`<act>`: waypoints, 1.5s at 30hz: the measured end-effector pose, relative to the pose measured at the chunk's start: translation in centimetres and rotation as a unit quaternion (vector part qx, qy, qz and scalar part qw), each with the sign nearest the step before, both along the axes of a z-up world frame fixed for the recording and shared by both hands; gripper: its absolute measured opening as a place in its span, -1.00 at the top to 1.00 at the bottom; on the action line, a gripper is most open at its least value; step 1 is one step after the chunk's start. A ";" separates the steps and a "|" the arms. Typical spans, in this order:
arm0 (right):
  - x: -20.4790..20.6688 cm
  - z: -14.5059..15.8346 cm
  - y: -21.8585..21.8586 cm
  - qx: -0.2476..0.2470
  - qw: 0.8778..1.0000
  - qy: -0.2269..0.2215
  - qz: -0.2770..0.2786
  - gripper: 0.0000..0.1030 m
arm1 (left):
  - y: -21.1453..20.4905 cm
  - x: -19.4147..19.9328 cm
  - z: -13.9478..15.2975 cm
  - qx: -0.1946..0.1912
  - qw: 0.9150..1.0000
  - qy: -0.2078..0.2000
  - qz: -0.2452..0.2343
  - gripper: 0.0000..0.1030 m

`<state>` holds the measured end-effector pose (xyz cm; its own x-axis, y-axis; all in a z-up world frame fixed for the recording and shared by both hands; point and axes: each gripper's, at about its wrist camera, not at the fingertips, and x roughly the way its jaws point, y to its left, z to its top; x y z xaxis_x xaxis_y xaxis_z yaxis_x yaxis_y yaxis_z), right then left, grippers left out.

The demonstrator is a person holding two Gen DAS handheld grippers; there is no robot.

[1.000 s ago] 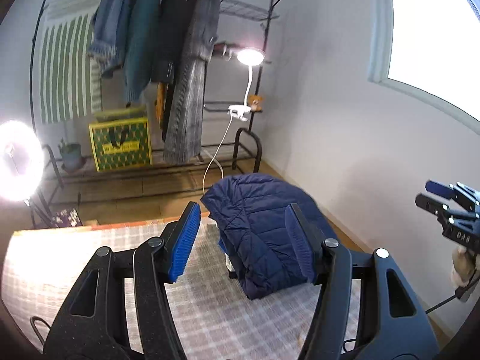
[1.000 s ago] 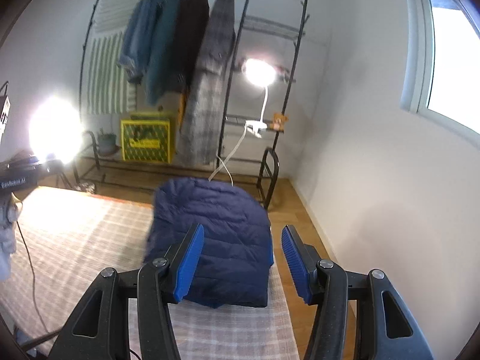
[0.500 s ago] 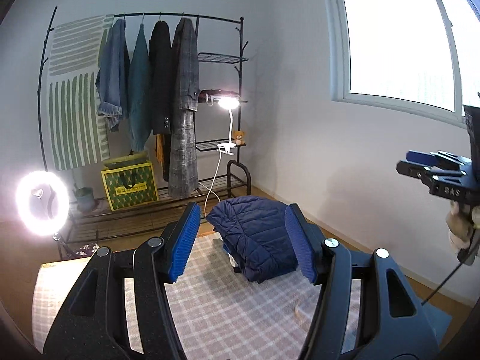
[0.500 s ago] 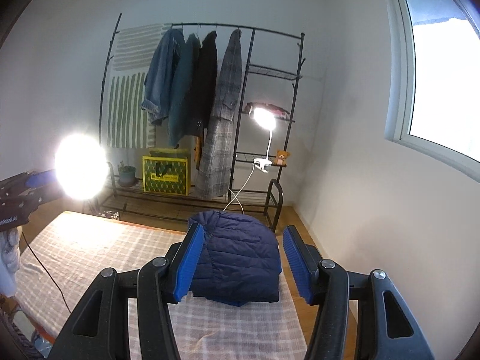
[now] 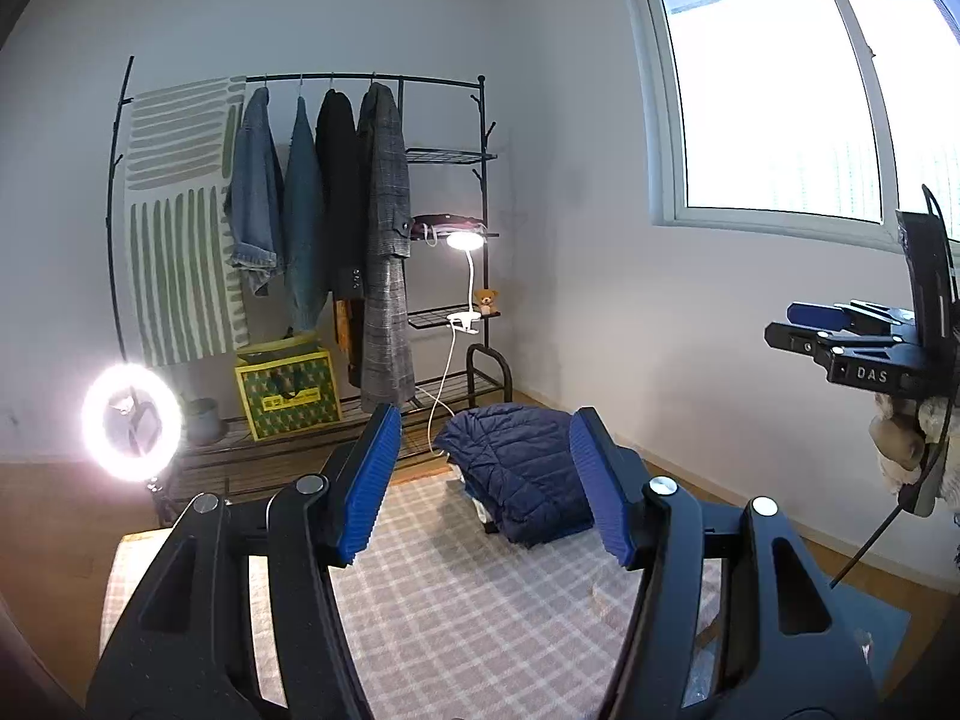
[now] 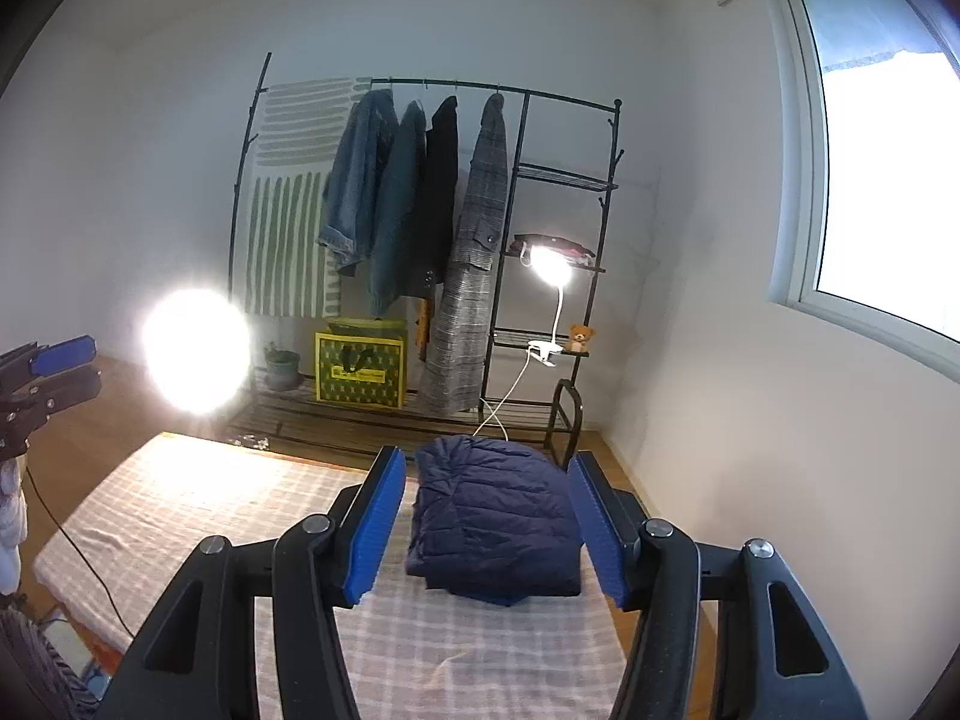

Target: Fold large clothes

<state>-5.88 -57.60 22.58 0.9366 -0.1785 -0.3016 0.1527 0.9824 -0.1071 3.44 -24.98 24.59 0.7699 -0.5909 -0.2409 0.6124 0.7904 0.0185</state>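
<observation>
Both grippers have pulled back and up from the jacket [image 6: 495,516] — fold looks done. It lies folded at the far right end of the checked mat [image 6: 180,504], smaller in view than a second ago. Left gripper [image 5: 483,486] and right gripper [image 6: 483,522] both stand half open, empty; the right's jaws just widened slightly, nothing between them.

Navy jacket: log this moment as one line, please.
navy jacket: folded on checked mat | left gripper: open, empty | right gripper: open, empty
</observation>
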 end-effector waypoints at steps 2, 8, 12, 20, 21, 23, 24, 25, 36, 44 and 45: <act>-0.7 -0.4 0.6 0.005 1.000 0.000 0.007 -0.18 | 0.8 -0.7 -0.9 0.003 1.000 0.004 0.001 -0.19; -0.1 -3.0 2.6 -0.003 1.000 0.012 0.007 -0.33 | 1.9 -1.7 -4.8 0.033 0.999 0.013 0.001 -0.19; 0.6 -5.3 3.4 0.002 1.000 0.020 0.001 -0.47 | 2.2 -1.1 -8.2 0.041 0.998 0.045 -0.008 -0.32; 1.7 -9.9 4.4 -0.006 0.999 0.033 -0.007 -0.83 | 2.8 -1.3 -12.3 0.040 0.998 0.045 -0.002 -0.79; 1.7 -10.4 4.4 -0.004 0.999 0.034 -0.010 -0.93 | 2.8 -1.2 -12.5 0.037 0.998 0.043 -0.001 -0.89; 1.9 -11.3 4.3 -0.001 0.999 0.033 -0.018 -0.99 | 3.0 -1.2 -12.9 0.035 0.999 0.038 0.004 -0.93; 2.0 -11.6 4.2 0.001 0.999 0.033 -0.022 -0.99 | 2.9 -1.3 -13.0 0.038 0.999 0.034 0.007 -0.96; 2.1 -11.9 4.2 0.002 0.999 0.033 -0.024 -0.99 | 2.8 -1.3 -13.1 0.041 0.999 0.032 0.009 -1.00; 2.2 -13.5 3.6 0.022 0.999 0.037 -0.030 -0.99 | 2.0 -1.6 -14.5 0.073 0.996 0.033 0.028 -1.00; 2.1 -14.2 3.7 0.026 0.998 0.039 -0.031 -0.99 | 2.2 -1.8 -14.8 0.074 0.996 0.032 0.033 -1.00; 2.2 -14.4 3.7 0.027 0.998 0.040 -0.031 -0.99 | 2.2 -1.9 -14.9 0.075 0.996 0.030 0.036 -1.00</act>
